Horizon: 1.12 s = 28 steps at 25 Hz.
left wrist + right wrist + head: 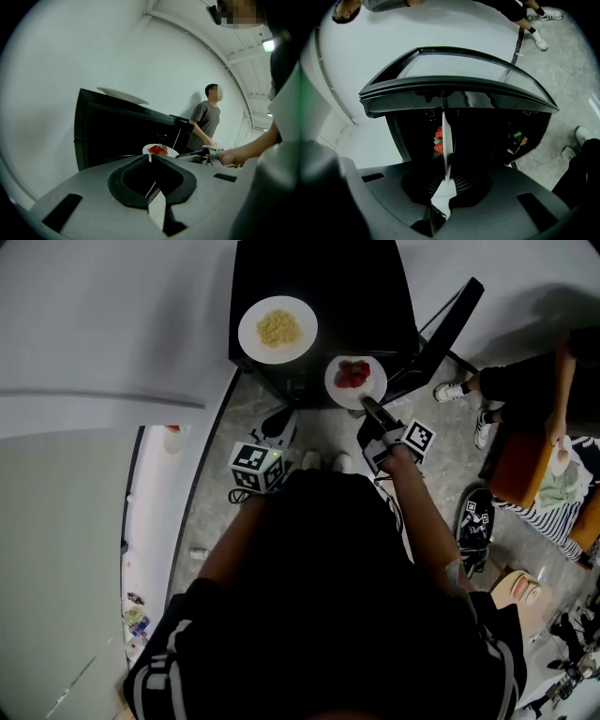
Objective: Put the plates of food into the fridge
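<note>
Pale walls (112,315) and a speckled grey floor (214,493) surround a black fridge (323,277) with its door (450,324) swung open. My right tongs (446,172) are clamped on the rim of a white plate of strawberries (446,136), which shows edge-on against the dark interior. In the head view that plate hangs at the fridge's open front. My left tongs (151,158) are closed with nothing between them, low and left of that plate. On the fridge top sits a second plate (277,329) of yellow food. A bystander (206,117) stands by the wall.
</note>
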Each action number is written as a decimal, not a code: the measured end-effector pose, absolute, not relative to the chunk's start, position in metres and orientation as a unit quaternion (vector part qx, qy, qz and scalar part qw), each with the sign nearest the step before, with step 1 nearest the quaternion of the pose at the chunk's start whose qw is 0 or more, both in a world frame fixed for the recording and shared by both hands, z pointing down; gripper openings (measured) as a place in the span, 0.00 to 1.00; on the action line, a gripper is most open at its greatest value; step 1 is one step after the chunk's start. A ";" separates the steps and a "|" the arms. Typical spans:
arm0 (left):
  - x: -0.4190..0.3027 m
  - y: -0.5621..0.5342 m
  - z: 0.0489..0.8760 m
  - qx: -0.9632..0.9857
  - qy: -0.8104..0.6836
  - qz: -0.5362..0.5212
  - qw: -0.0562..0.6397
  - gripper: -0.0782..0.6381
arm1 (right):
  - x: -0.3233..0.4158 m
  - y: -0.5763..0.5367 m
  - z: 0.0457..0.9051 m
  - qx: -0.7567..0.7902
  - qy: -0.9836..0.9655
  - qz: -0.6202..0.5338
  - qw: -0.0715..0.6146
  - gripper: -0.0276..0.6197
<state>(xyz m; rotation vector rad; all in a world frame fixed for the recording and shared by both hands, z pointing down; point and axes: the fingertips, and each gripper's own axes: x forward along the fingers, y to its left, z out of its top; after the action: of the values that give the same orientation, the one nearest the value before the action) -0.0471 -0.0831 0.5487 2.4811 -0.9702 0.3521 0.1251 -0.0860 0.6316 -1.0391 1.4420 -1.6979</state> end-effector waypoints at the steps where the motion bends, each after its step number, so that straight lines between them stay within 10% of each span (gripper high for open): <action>1: -0.044 -0.084 0.553 0.900 -0.348 0.131 0.229 0.14 | 0.125 -0.087 0.632 -0.399 0.553 -0.650 0.335 0.11; 28: 0.001 -0.089 0.601 0.895 -0.319 0.167 0.265 0.14 | 0.128 -0.117 0.645 -0.406 0.519 -0.661 0.359 0.11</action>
<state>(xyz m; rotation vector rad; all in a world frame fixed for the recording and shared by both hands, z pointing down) 0.0013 -0.0894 0.6010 2.4172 -0.8629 0.4512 0.1276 -0.1166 0.6450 -1.0470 1.3380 -1.7059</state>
